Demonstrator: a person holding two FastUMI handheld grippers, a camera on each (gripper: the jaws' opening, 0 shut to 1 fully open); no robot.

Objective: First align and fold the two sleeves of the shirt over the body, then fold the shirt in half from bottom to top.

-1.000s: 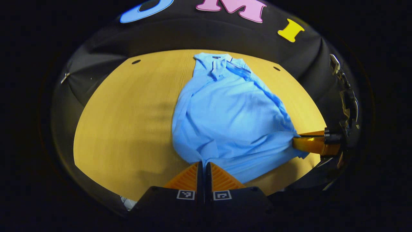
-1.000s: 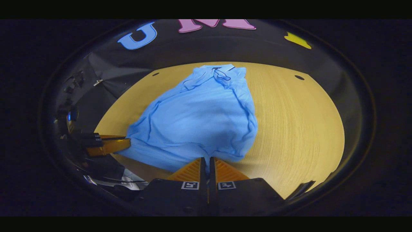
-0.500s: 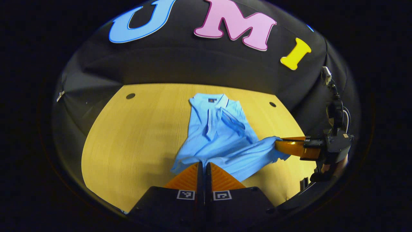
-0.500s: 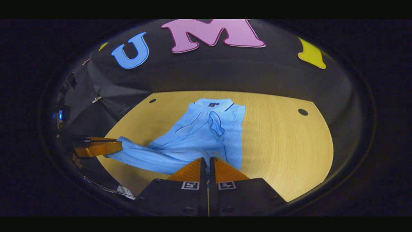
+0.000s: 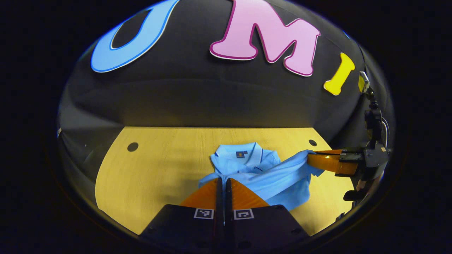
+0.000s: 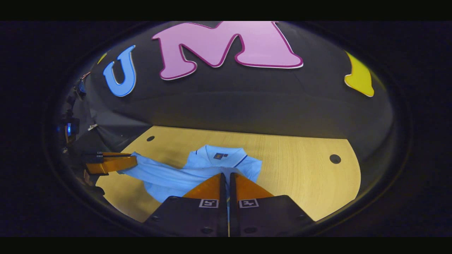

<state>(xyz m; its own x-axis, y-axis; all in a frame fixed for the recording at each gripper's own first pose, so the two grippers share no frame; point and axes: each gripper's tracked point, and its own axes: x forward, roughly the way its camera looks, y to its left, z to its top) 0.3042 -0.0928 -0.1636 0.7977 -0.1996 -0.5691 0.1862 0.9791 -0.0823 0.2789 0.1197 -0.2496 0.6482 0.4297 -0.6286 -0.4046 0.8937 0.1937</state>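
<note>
Shirt [image 5: 268, 176] hem hangs (stretched taut) between both hand-held grippers [image 5: 224, 180] [image 6: 227, 175], each pinching it.

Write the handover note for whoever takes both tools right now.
Left tool: shut on the blue polo shirt, at a hem corner.
Right tool: shut on the other hem corner; it also shows at the side in the left gripper view.
Shirt: collar end flat on the wooden table, hem lifted and carried near the collar.
Done: sleeves appear folded in.
Left: lay the hem down by the collar, release both.
</note>
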